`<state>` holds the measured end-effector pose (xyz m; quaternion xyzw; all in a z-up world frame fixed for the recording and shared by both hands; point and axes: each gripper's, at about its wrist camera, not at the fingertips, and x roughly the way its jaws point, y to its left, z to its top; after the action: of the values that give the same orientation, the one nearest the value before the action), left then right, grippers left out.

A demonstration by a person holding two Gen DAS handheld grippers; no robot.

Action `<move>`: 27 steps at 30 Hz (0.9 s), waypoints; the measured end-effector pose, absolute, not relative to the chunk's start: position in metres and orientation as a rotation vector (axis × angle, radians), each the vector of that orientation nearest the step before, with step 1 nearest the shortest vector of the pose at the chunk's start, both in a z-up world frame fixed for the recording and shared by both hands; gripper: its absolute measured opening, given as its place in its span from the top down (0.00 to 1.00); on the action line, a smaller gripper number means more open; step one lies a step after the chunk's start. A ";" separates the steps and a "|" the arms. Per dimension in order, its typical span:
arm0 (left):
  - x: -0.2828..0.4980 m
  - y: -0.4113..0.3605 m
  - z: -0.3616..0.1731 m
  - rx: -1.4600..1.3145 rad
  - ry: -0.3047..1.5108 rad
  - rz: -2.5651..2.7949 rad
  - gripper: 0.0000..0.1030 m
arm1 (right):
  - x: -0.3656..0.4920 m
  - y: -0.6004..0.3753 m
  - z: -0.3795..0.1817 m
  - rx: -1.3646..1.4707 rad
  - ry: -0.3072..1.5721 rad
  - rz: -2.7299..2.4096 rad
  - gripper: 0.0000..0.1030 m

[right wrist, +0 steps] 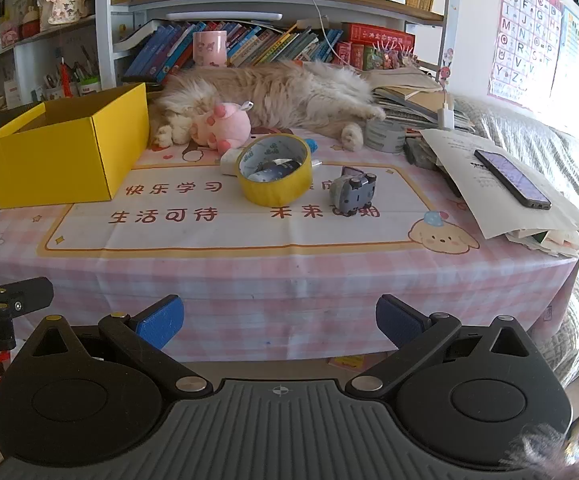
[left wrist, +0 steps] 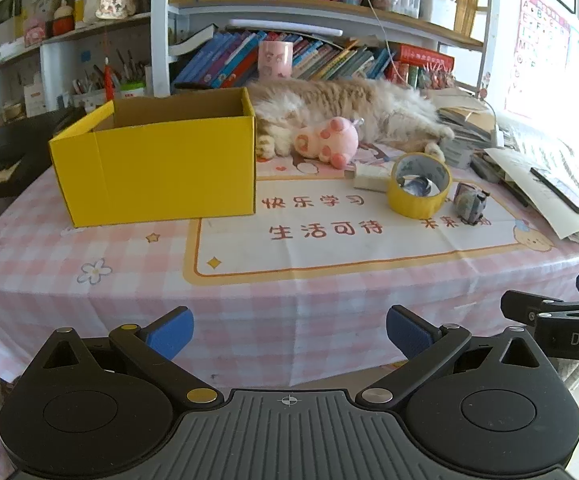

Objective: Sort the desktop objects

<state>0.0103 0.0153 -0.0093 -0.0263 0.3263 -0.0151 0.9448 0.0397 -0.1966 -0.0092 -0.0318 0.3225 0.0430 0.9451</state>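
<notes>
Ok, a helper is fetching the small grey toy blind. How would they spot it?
Find the yellow box on the pink checked tablecloth. Right of it stands the yellow tape roll; the grey toy sits just right of that, the only grey, blocky thing there.

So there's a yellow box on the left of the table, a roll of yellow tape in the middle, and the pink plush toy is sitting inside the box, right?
Not quite. The pink plush toy is not inside the yellow box; it lies on the table beside the box, against the sleeping cat. The right wrist view shows this. The box on the left and the roll of yellow tape in the middle are right.
</notes>
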 end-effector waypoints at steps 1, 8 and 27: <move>0.011 0.016 -0.009 -0.058 0.666 -0.032 0.00 | 0.040 -0.197 -0.010 -0.064 0.658 0.088 0.00; 0.010 0.018 -0.008 -0.052 0.666 0.004 0.00 | 0.038 -0.197 -0.010 -0.061 0.660 0.090 0.00; 0.011 0.019 -0.007 -0.056 0.650 -0.021 0.00 | 0.038 -0.202 -0.011 -0.035 0.686 0.072 0.00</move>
<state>0.0111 0.0190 -0.0072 -0.0277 0.3193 -0.0101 0.9472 0.0380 -0.2016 -0.0114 -0.0171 0.3363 0.0352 0.9410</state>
